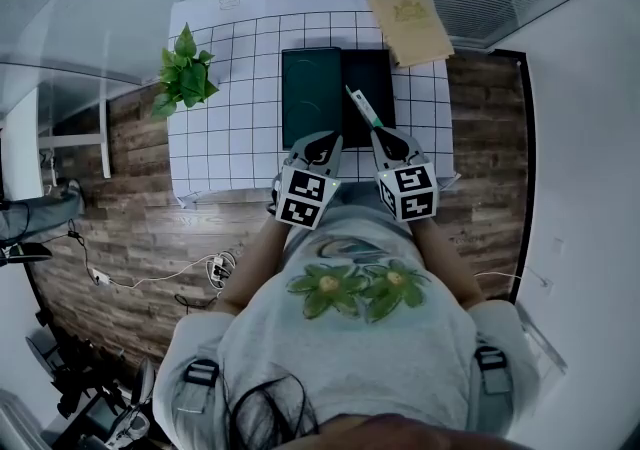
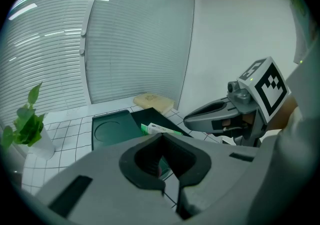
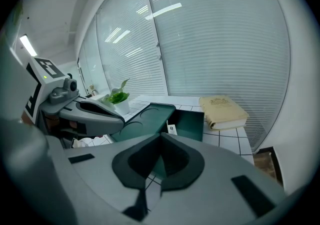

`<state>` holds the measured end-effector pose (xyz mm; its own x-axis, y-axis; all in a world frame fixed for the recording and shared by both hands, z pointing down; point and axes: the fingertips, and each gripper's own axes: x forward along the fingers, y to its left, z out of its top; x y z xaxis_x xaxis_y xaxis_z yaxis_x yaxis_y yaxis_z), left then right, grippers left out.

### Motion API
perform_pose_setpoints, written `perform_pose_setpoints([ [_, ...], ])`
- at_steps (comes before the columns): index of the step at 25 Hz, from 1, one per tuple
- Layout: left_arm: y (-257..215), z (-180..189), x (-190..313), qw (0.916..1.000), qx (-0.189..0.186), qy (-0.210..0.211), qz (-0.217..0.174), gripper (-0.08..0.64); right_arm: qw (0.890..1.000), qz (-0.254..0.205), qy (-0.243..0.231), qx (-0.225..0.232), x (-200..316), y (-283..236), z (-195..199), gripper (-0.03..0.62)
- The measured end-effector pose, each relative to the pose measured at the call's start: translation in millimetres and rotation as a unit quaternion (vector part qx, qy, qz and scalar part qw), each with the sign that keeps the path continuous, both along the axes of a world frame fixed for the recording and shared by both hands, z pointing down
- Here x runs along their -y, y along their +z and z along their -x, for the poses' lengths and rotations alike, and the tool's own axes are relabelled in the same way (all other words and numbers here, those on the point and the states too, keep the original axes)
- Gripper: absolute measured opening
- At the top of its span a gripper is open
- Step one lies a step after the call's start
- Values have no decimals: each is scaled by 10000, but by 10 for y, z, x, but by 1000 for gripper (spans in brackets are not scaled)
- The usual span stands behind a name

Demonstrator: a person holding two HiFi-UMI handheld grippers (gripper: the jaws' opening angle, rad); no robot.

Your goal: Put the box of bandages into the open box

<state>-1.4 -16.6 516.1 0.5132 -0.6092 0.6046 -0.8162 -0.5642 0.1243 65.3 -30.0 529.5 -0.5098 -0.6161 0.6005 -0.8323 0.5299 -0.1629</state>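
Note:
The dark green open box (image 1: 376,70) sits mid-table, its lid (image 1: 310,98) lying flat to its left. The bandage box (image 1: 362,108), white with a green stripe, leans tilted in the open box over its near edge; it also shows as the bandage box (image 2: 159,129) and, end-on, the bandage box (image 3: 171,129). My right gripper (image 1: 383,135) is just short of its near end, jaws shut with nothing between them, as the right gripper (image 3: 161,135) shows. My left gripper (image 1: 325,138) hovers over the lid's near edge, shut and empty.
A potted plant (image 1: 185,73) stands at the table's left edge. A tan book (image 1: 410,23) lies at the far right corner. The white grid cloth (image 1: 230,128) covers the table. Wooden floor (image 1: 120,188) surrounds it, with window blinds behind.

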Motion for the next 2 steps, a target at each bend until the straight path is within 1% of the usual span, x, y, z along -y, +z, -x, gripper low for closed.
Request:
perform_pose_setpoints([
  [2, 12, 9, -42, 10000, 1, 7, 17, 6, 10000, -14, 43, -26, -28, 6, -6, 8],
])
